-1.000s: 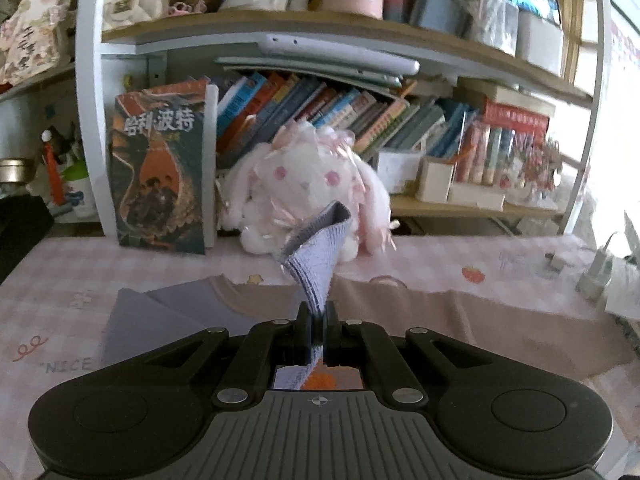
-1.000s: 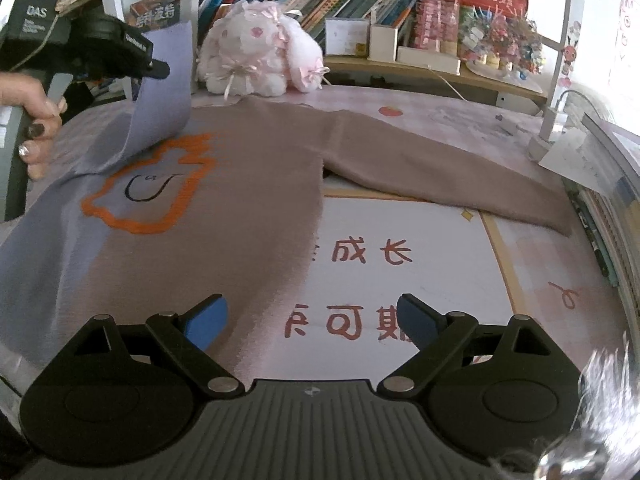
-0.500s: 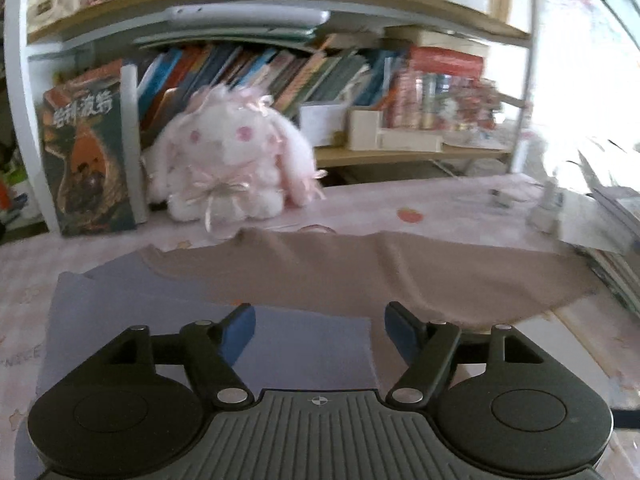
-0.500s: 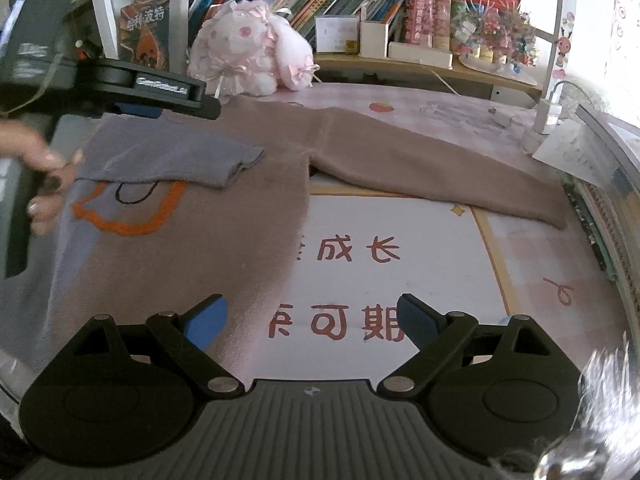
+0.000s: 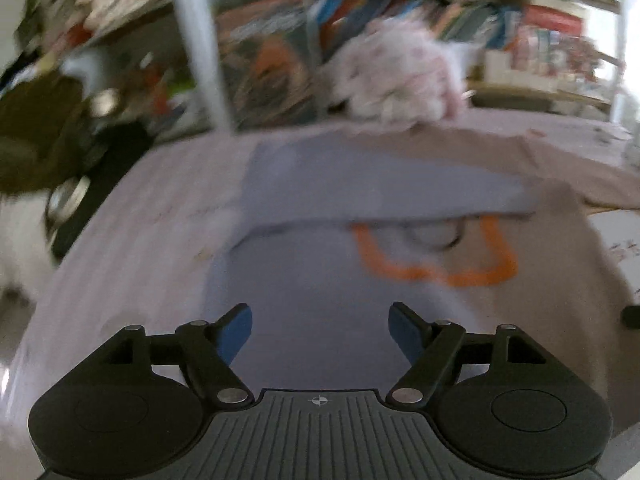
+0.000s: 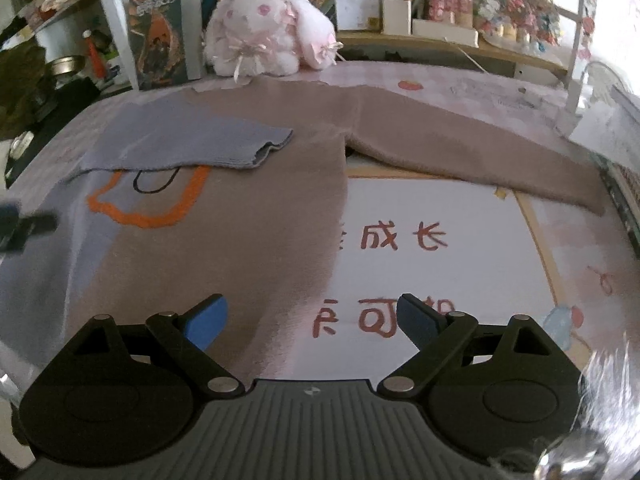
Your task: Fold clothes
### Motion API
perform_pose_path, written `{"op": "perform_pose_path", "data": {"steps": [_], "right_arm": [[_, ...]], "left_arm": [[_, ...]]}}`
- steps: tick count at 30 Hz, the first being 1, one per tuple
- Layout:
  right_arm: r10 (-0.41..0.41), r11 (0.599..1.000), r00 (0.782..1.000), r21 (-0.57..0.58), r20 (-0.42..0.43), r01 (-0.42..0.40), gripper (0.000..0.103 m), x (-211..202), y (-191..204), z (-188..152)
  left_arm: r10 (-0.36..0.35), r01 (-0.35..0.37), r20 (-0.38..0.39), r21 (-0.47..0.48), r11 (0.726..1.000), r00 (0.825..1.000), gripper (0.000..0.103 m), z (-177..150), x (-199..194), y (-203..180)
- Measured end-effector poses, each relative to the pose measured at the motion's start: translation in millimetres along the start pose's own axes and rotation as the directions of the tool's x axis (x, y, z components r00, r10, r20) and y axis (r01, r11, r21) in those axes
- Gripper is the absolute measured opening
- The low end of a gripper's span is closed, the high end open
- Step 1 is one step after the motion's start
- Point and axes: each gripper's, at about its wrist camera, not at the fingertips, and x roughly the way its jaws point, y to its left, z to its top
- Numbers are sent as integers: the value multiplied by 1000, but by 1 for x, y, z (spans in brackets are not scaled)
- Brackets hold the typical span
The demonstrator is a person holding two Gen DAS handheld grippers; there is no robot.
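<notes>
A sweater [image 6: 240, 216], half lilac and half tan with an orange outline design [image 6: 152, 200], lies flat on the table. Its lilac left sleeve [image 6: 192, 144] is folded across the chest. Its tan right sleeve [image 6: 480, 156] stretches out to the right. My right gripper [image 6: 310, 320] is open and empty over the sweater's lower hem. My left gripper [image 5: 320, 328] is open and empty above the lilac side of the sweater [image 5: 312, 280]; that view is motion-blurred. The folded sleeve [image 5: 376, 188] lies ahead of it.
A pink plush rabbit [image 6: 264, 36] and an upright book [image 6: 160, 40] stand at the table's back before a bookshelf. A white mat with red characters [image 6: 420, 260] lies under the sweater's right side. Dark objects and a metal tin [image 6: 64, 66] sit at the left.
My left gripper let go of the lilac sleeve, which now lies folded across the chest, and it has swung back to the left over the sweater's body. The right gripper barely moved.
</notes>
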Motion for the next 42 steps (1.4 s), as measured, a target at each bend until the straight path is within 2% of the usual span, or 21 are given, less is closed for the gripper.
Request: {"op": "perform_pose_path", "data": {"steps": [7,13,19,21,23,25,27,28,30,33,36,39,40,41,42], "right_arm": [[-50,998,999,35,-18,51,91,-2,12,-4],[-89,994,995,61,-42,91,88,-7,17,-12],[-105,989,992,98,-72,112,68,-8,15,-16],[-102,988,992,110,-78,110,63,-8,14,-17],[-95,988,992,113,-77,104,51,-9,15,-16],[-78,991,994,103,-75,85,39,-9,17,-15],[-57,994,995,86,-76,63,27,-8,21,-15],[-54,995,996,76,-76,60,22,-8,24,-14],[-54,997,996,57,-74,59,20,-7,28,-13],[-50,996,996,67,-74,55,19,-7,27,-11],[-48,996,996,75,-77,54,19,-7,26,-11],[-48,995,996,78,-70,54,19,-9,26,-10],[-48,995,996,80,-70,53,19,-9,25,-10],[-47,995,996,82,-70,53,19,-9,25,-10],[-46,995,996,83,-70,52,19,-9,25,-10]], "left_arm": [[-43,35,-45,-163,986,998,78,-9,9,40],[-70,58,-66,-167,984,995,78,-15,16,43],[-140,124,-66,-203,971,988,71,-17,20,48],[-175,158,-59,-216,963,983,54,-16,19,48],[-208,189,-56,-238,953,977,24,-15,19,48],[-251,227,-56,-272,935,966,4,-15,20,48],[-258,236,-44,-279,931,965,0,-16,18,46],[-253,234,-36,-271,934,967,0,-16,17,45],[-241,228,-23,-255,940,970,0,-16,14,44],[-211,199,-27,-238,951,977,1,-12,13,47],[-190,184,-7,-216,959,982,8,-9,10,53],[-166,161,-9,-187,969,986,28,-11,9,57],[-163,157,-15,-188,970,987,40,-12,10,59],[-163,157,-17,-193,969,986,45,-13,11,61],[-159,152,-19,-199,968,987,45,-14,11,63]]}}
